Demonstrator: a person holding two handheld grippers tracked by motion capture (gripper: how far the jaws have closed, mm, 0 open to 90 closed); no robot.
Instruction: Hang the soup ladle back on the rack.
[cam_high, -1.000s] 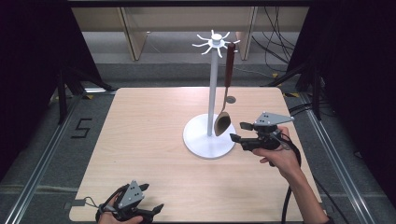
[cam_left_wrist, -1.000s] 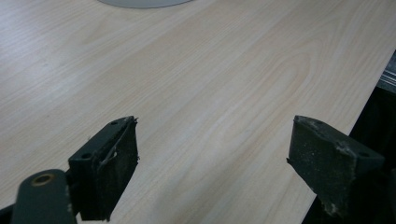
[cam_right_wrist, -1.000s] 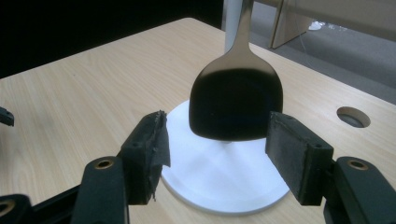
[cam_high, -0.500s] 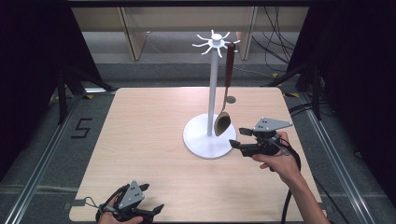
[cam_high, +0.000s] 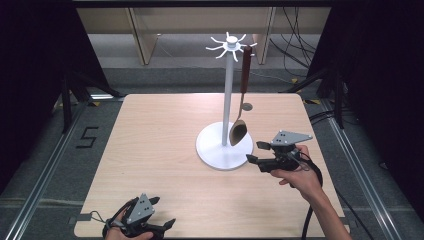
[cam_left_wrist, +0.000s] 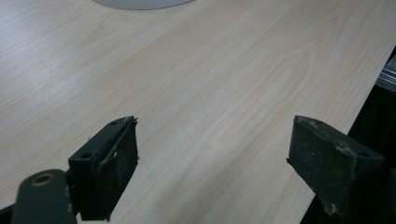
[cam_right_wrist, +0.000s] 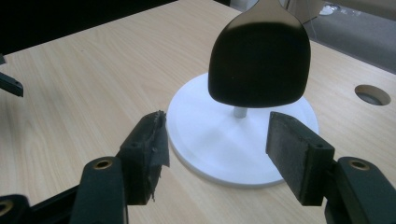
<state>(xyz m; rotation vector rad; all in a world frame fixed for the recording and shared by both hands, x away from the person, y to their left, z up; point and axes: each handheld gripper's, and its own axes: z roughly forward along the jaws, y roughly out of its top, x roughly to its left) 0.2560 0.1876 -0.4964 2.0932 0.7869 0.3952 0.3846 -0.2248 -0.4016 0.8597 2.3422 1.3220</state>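
Spoon (cam_high: 238, 131) hangs by its handle from one prong of the white stand (cam_high: 229, 95), its bowl dangling low over the round base at about 1 o'clock from the pole's foot, touching nothing but the hook. In the right gripper view the dark bowl (cam_right_wrist: 259, 63) floats above and beyond the two pads, with open air between.

The right tool (cam_high: 259, 152) has drawn back: a second ago it sat close under the spoon's bowl at the base's 3 o'clock edge; now it lies lower and nearer the person, at roughly 4 o'clock from the base, just off its rim. Its jaws stand wide apart and empty. The spoon has not shifted across these moments, so my reading is that the hanging is done and this is the retreat after release; little is left of the work beyond clearing the hand away without brushing the bowl and setting it swinging.

The left tool (cam_high: 159, 226) rests at the near edge of the tabletop (cam_high: 150, 140), around 7 o'clock from the stand and well apart from it, as it was before. Its jaws are also spread wide with nothing between them; the left gripper view looks over bare wood grain, with the rim of the white base at 12 o'clock.
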